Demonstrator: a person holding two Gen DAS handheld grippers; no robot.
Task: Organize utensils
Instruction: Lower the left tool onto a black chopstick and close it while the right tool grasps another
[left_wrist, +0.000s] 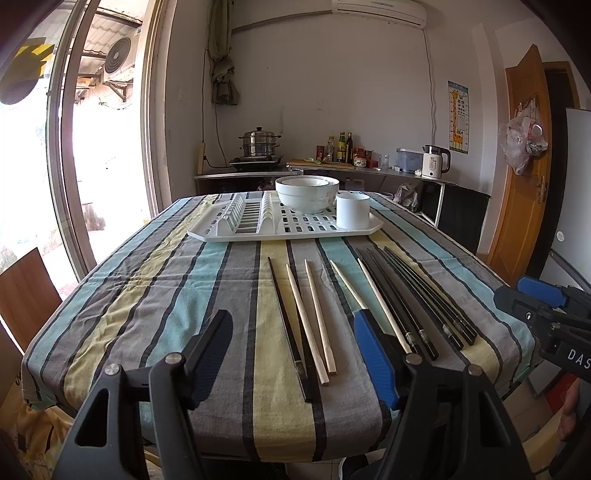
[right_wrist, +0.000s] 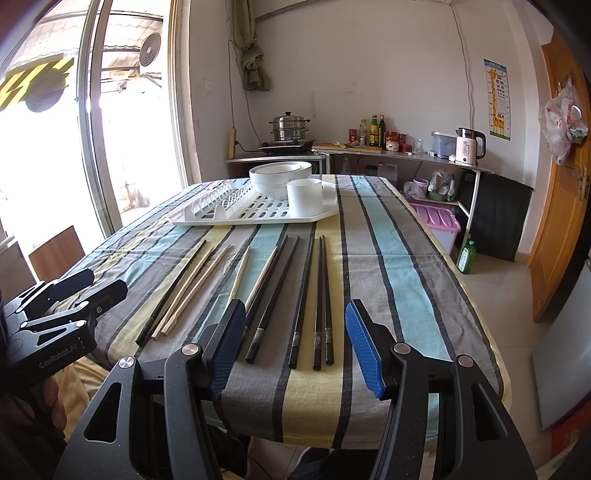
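Plainly, from the left wrist view, the left gripper (left_wrist: 291, 354) hangs over the near edge of the desk (left_wrist: 147, 295) with its jaws wide open and nothing between them. Loose chopsticks lie in a row on the striped cloth: a black chopstick (left_wrist: 286, 325) beside three pale wooden chopsticks (left_wrist: 314, 317) ahead of it, then a bundle of black chopsticks (left_wrist: 417, 295) to the right. The likely trouble is that these thin sticks lie flat and close together, so closing jaws may catch two at once or skid one off the cloth edge. Beyond them the white drying rack (left_wrist: 284, 225) holds stacked white bowls (left_wrist: 306, 192) and a white cup (left_wrist: 352, 210); whether anything is inside the bowls or cup cannot be seen. The right gripper (left_wrist: 535, 299) shows at the right border, its state unclear from here.

From the right wrist view, the right gripper (right_wrist: 295, 347) is also spread open and empty, poised above the handle ends of the black chopsticks (right_wrist: 310, 295). The wooden chopsticks (right_wrist: 192, 284) lie to its left, near the left gripper (right_wrist: 74, 291). With both tools so near, they may bump each other. The drying rack (right_wrist: 258, 216) sits well beyond, carrying the bowls (right_wrist: 277, 175) and cup (right_wrist: 304, 197), its slotted side bare
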